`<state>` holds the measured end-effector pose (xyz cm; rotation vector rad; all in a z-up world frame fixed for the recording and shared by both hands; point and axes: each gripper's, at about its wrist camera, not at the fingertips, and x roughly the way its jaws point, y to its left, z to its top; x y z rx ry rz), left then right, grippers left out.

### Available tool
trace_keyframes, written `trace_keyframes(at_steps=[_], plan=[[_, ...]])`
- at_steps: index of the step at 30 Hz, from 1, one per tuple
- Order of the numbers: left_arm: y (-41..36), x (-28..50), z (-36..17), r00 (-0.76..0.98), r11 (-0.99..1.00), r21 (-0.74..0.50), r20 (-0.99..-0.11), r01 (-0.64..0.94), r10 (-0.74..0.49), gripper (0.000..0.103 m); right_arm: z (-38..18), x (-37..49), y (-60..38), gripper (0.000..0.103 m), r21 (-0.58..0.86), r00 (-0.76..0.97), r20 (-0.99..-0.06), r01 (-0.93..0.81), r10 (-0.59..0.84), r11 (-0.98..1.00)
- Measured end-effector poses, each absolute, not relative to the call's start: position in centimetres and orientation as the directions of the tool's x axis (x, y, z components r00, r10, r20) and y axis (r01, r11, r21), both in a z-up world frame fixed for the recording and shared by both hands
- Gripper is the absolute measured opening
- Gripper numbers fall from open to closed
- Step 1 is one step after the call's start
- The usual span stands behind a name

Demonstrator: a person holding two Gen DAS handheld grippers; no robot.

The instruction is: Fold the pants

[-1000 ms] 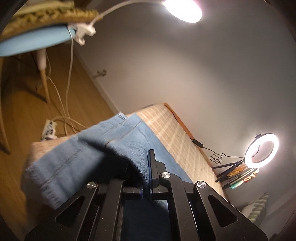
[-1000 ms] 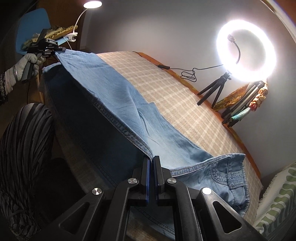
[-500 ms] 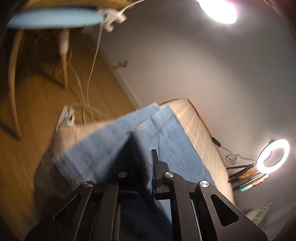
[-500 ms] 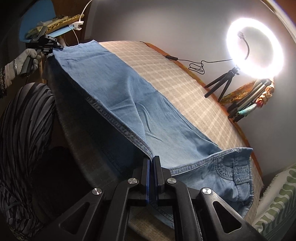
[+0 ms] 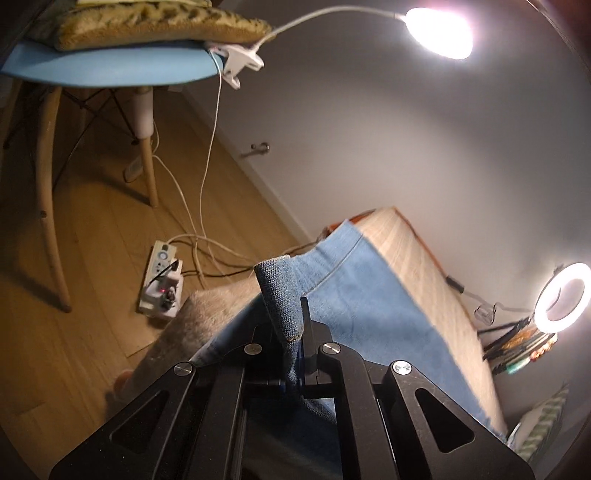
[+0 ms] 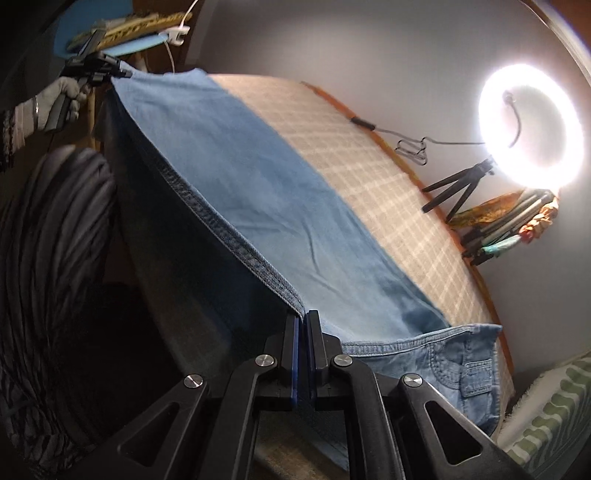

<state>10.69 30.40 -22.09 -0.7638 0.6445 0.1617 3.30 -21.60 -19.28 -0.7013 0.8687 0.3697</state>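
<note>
Light blue jeans lie stretched along a bed with a checked cover. My right gripper is shut on the side seam near the waistband; the back pocket lies to its right. My left gripper is shut on the hem end of a leg, held above the bed's foot. The left gripper also shows in the right wrist view, held in a gloved hand and pulling the leg taut. The jeans' near side hangs over the bed edge in shadow.
A ring light on a tripod stands by the wall at the bed's far side, with a cable. A blue chair with a clip lamp and a power strip are on the wooden floor. A green patterned pillow lies at right.
The left gripper has pulled the hem further out past the bed's foot, and the leg now lies flatter and tauter. The right gripper keeps its hold on the seam.
</note>
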Motion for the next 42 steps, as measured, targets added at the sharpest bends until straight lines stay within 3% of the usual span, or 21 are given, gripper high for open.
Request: trace_keyframes(at_steps=[8,10,13,16,17,21,31,36,42], plan=[[31.1,10.4,-20.5,0.746,0.752,-0.515,-0.664,-0.412,-0.046,0.015,-20.1,2.7,-22.7,0.006,-0.297,0.543,-0.838,-0.542,0.059,0.786],[31.4,9.8,-19.6,0.746,0.756,-0.503,-0.665,-0.419,-0.03,0.015,-19.9,2.6,-23.2,0.011,-0.247,0.531,-0.843,-0.525,0.087,0.814],[31.5,8.9,-17.6,0.761,0.755,-0.507,-0.648,-0.416,-0.016,0.015,-18.9,2.1,-24.4,0.034,-0.165,0.542,-0.827,-0.493,0.153,0.854],[29.8,8.9,-15.1,0.779,0.803,-0.48,-0.626,-0.354,-0.03,0.015,-17.5,1.8,-25.8,0.038,-0.087,0.571,-0.794,-0.449,0.211,0.889],[28.6,9.2,-13.8,0.787,0.822,-0.478,-0.614,-0.31,-0.06,0.015,-16.9,1.7,-26.7,0.04,-0.055,0.588,-0.777,-0.422,0.227,0.905],[24.0,11.0,-11.2,0.786,0.85,-0.504,-0.584,-0.156,-0.202,0.032,-15.5,1.6,-30.0,0.05,0.029,0.642,-0.732,-0.308,0.23,0.951],[9.6,15.8,-7.7,0.634,0.802,-0.568,-0.556,0.182,-0.537,0.039,-15.0,0.2,-40.5,0.061,0.179,0.72,-0.682,-0.004,0.127,0.984],[1.0,17.4,-6.7,0.522,0.762,-0.561,-0.566,0.324,-0.639,0.039,-14.9,-0.7,-45.1,0.071,0.201,0.739,-0.672,0.123,0.046,0.972],[-9.6,18.4,-6.9,0.364,0.696,-0.547,-0.598,0.466,-0.714,0.042,-15.5,-1.5,-50.0,0.074,0.209,0.737,-0.675,0.224,-0.026,0.952]])
